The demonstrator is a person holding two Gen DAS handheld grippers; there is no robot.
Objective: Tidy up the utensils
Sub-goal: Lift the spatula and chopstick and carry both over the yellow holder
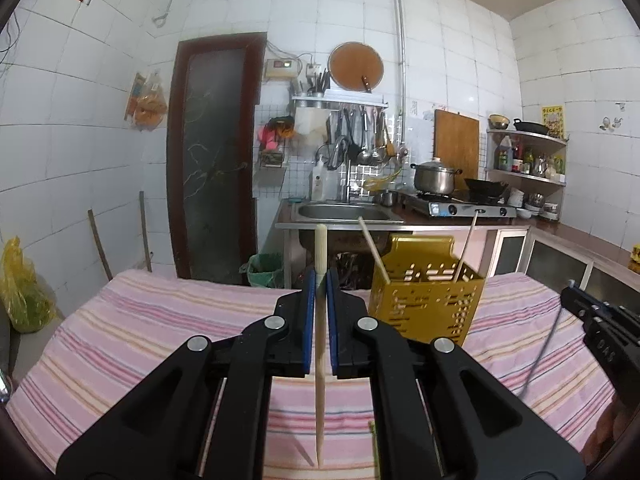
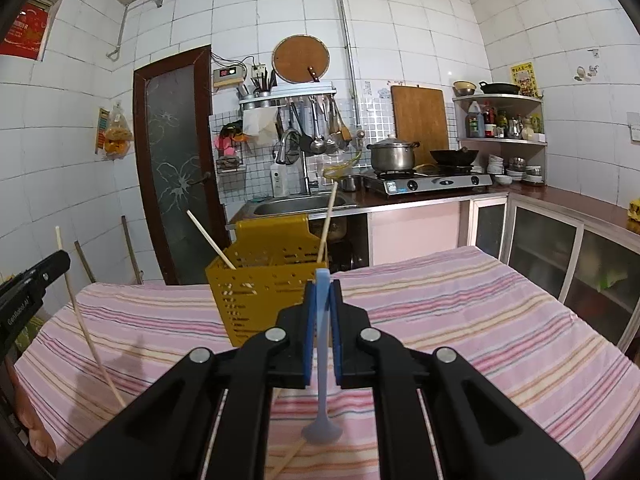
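A yellow perforated utensil holder [image 1: 428, 296] stands on the striped tablecloth and also shows in the right wrist view [image 2: 264, 280]. Two wooden chopsticks [image 1: 374, 250] lean in it. My left gripper [image 1: 320, 280] is shut on a wooden chopstick [image 1: 320, 360], held upright left of the holder. My right gripper [image 2: 323, 286] is shut on a light blue spoon [image 2: 322, 380], bowl end down, just in front of the holder. Another chopstick [image 2: 286, 456] lies on the cloth under the right gripper. The left gripper [image 2: 32, 284] with its chopstick [image 2: 86, 332] shows at the left of the right wrist view.
The table has a pink striped cloth [image 1: 160, 320]. Behind it are a sink [image 1: 340, 212], a stove with a pot [image 1: 434, 176], a green bin [image 1: 266, 270] and a dark door [image 1: 212, 152]. Cabinets [image 2: 560, 248] run along the right.
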